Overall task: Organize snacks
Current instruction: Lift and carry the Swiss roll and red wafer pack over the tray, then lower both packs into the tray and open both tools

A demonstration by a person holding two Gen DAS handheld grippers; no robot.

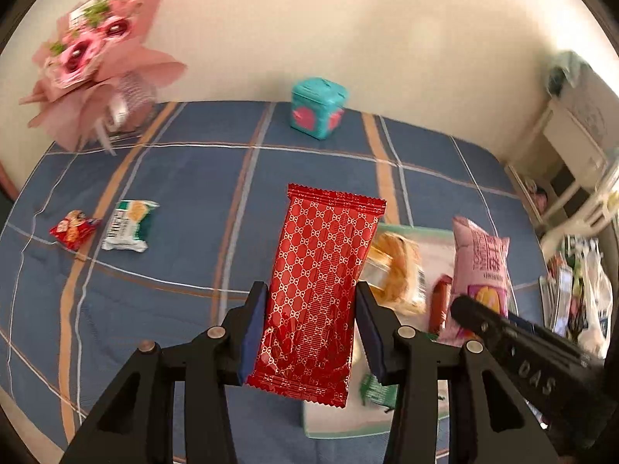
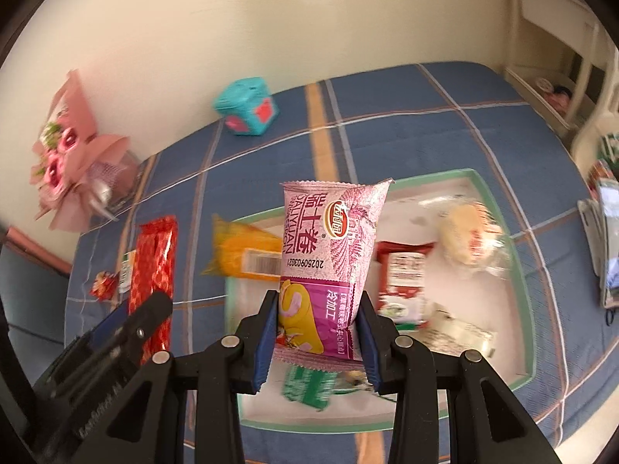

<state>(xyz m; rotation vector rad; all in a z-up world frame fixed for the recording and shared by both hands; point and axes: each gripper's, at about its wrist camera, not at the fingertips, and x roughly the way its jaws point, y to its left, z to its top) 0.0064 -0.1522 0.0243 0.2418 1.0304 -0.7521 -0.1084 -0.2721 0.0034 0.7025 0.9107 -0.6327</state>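
Both grippers are busy. Left gripper (image 1: 311, 323) is squeezed on the red snack pack (image 1: 319, 290), holding it up over the blue bed cover (image 1: 174, 193), just left of the tray (image 2: 499, 208). Right gripper (image 2: 317, 332) is squeezed on the pink snack pack (image 2: 329, 266) & holds it up over the tray.

Done so far, I think: the tray has a few snacks in it already, e.g. an orange pack (image 2: 247, 251), a red-white pack (image 2: 402, 274), a green one (image 2: 309, 386).

Left to do: my 2 packs aren't down yet. Also 2 small packs lie far left on the cover, a little red one (image 1: 73, 230) & a green-white one (image 1: 129, 226). Those need picking up too, prob.
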